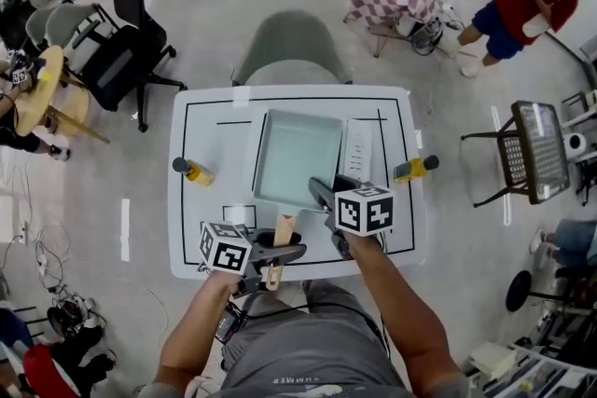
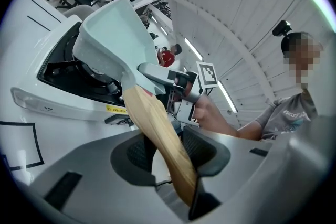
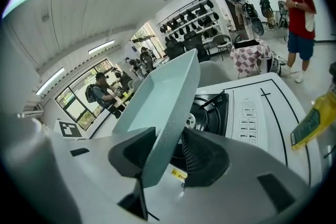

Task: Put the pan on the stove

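Note:
A pale mint square pan (image 1: pixel 298 154) with a wooden handle (image 1: pixel 280 233) hangs tilted over the black stove (image 2: pixel 68 68) on the white table (image 1: pixel 201 238). My left gripper (image 1: pixel 278 249) is shut on the wooden handle (image 2: pixel 157 134), which runs between its jaws. My right gripper (image 1: pixel 322 193) is shut on the pan's near right rim; the thin pan wall (image 3: pixel 163 92) passes between its pads. The burner (image 3: pixel 210 107) shows just beyond that rim. Whether the pan's bottom touches the grate I cannot tell.
The stove's control strip (image 1: pixel 358 149) lies right of the pan. A yellow bottle (image 1: pixel 194 170) lies on the table to the left, another (image 1: pixel 415 168) at the right edge. A grey chair (image 1: pixel 291 61) stands behind the table; a person in red (image 1: pixel 527 5) stands far right.

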Motion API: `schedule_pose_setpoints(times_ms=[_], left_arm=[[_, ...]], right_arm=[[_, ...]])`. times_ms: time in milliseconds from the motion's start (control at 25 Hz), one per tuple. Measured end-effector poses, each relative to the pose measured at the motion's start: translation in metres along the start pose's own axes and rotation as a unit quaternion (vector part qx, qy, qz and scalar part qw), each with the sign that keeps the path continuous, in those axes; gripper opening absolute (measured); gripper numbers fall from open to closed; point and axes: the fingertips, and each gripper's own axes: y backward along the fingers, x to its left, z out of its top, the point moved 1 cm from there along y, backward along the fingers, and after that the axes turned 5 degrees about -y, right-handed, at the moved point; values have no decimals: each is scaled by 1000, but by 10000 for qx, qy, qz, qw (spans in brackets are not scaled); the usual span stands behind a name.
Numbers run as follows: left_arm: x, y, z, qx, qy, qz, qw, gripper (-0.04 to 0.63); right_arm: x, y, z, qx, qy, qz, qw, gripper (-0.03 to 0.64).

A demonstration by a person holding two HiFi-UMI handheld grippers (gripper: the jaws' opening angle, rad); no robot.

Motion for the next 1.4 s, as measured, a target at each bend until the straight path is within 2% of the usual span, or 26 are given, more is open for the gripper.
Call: schedule_pose_setpoints(times_ms=[320, 600, 1000, 1240, 1400], left_arm=[[27, -9, 4, -5, 354, -29, 9994, 158], [43, -15, 2, 36, 577, -3, 9983, 163], [53, -24, 8, 86, 547, 103, 9984, 167], [58, -26, 11, -21, 546, 209, 9983, 169], [61, -28, 15, -178, 550, 169, 9982, 173]], right_arm=[[-24, -25, -2, 130, 236, -358, 9990, 179], [-41, -40, -9, 241, 336, -502, 9979, 179], [-55, -47, -8, 241, 374, -637, 9970, 191], [-59, -45, -6, 301, 854, -955, 9913, 197], [-60, -45, -5, 281, 912, -1003, 9904, 192]])
